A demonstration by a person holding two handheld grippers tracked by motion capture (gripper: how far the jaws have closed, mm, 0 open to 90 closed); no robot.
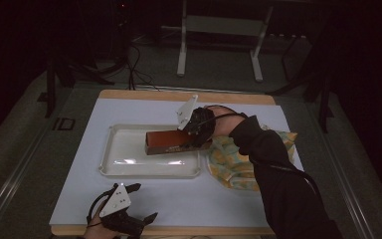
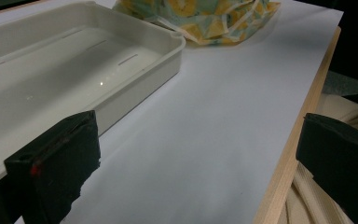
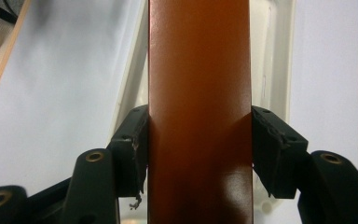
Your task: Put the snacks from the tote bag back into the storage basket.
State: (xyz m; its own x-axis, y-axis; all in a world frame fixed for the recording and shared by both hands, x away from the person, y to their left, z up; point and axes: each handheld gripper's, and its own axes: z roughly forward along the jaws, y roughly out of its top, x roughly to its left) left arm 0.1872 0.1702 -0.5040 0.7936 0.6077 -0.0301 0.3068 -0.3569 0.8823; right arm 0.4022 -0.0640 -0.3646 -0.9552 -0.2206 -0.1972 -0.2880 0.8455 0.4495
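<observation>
Left gripper [image 1: 142, 201] sat idle at the near edge of the table [image 1: 229, 204], fingers [image 2: 56, 163] spread with nothing between them. Tray [image 1: 124, 169] lay mid-table, shallow and white, otherwise bare. Brown box [image 1: 166, 142] was held low over the tray's right half, lying lengthwise; whether it touched the floor of the tray could not be told. Right gripper [image 1: 191, 142] pinched the box across its narrow sides, fingers [image 3: 130, 154] pressed flat against it. Patterned cloth [image 1: 231, 162] lay just right of the tray. Step in hand looked like placing the box into the tray. Next: lower until it rests, then part the fingers and withdraw.
</observation>
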